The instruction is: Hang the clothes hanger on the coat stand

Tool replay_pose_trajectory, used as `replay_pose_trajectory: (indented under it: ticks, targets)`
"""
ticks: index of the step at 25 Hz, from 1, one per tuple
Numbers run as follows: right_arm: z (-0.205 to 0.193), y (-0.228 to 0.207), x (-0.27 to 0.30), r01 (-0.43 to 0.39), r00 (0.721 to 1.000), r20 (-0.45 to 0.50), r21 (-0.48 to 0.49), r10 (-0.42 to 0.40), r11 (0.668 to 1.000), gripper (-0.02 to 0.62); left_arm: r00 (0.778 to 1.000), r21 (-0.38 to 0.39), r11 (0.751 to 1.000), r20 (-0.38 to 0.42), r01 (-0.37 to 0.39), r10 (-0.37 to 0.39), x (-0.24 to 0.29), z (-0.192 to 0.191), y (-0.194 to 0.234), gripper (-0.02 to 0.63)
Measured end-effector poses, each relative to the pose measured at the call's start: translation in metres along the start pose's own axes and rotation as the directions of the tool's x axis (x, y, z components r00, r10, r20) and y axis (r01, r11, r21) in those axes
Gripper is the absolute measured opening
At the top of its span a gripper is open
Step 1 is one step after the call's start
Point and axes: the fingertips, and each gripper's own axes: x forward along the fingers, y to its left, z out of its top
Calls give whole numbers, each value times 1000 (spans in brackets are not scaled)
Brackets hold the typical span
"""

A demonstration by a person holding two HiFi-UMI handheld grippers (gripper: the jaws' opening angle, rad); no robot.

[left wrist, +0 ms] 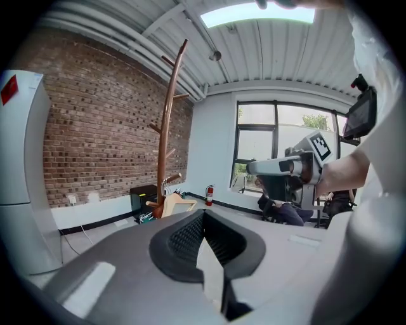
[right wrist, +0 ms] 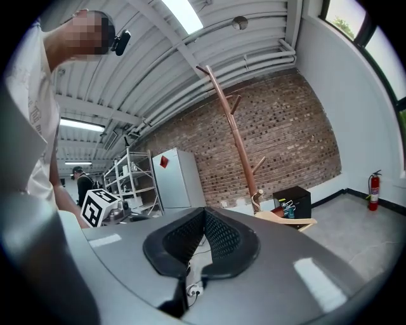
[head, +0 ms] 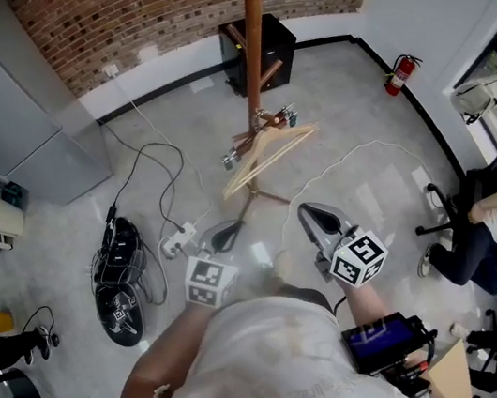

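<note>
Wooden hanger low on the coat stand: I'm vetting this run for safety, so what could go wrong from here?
1. The wooden hanger sits close beside a clip hanger low on the coat stand; lifting one might drag the other along.
2. A white cable and a power strip lie on the floor near the stand, so a step closer could snag them.
</note>
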Motion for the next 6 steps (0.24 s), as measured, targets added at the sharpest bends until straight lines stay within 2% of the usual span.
replay_pose_trajectory:
  ticks: [6]
  targets:
    - [-2,10,3,2,1000,-4,2,-2,1000,14,1000,32,999,5,-30,30,-11,1,6,2]
